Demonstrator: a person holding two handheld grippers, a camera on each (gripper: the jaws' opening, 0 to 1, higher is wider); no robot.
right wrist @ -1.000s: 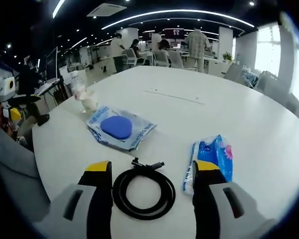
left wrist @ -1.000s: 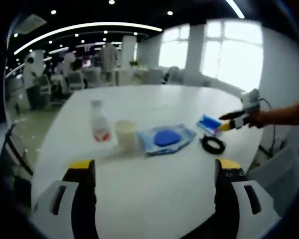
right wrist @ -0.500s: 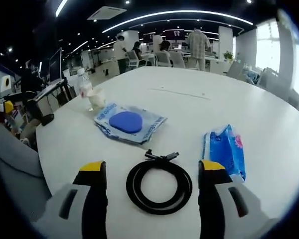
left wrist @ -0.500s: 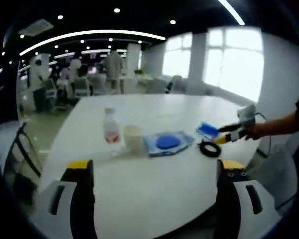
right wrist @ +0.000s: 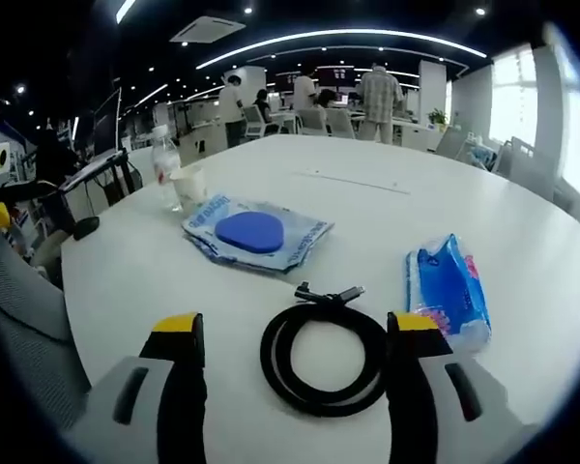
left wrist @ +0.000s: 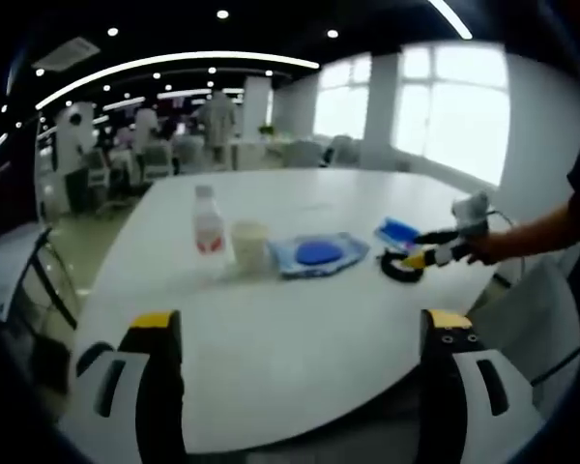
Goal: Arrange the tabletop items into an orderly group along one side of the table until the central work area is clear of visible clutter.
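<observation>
On the round white table [right wrist: 387, 208] lies a coiled black cable [right wrist: 326, 360], just ahead of my open right gripper [right wrist: 295, 333] and between its two yellow-tipped jaws. A blue tissue pack [right wrist: 449, 287] lies to the cable's right. A clear bag holding a blue disc [right wrist: 254, 233] sits farther out, with a paper cup [right wrist: 188, 184] and a small bottle [right wrist: 164, 166] beyond it. In the left gripper view my left gripper [left wrist: 295, 324] is open over the near table edge, far from the bottle [left wrist: 207, 221], cup [left wrist: 250, 245], bag [left wrist: 316, 253], tissue pack [left wrist: 398, 232] and cable [left wrist: 402, 268]. The right gripper [left wrist: 435, 253] shows there too, at the cable.
A grey chair back [right wrist: 24, 319] stands at the table's left edge in the right gripper view. Another chair [left wrist: 546, 333] is at the right in the left gripper view. Office desks, chairs and standing people fill the background. The table's far half [right wrist: 387, 169] is bare.
The right gripper has edged forward and lower toward the cable, which now lies closer between its jaws. The left gripper has drawn back from the table; its view shows more table edge.
</observation>
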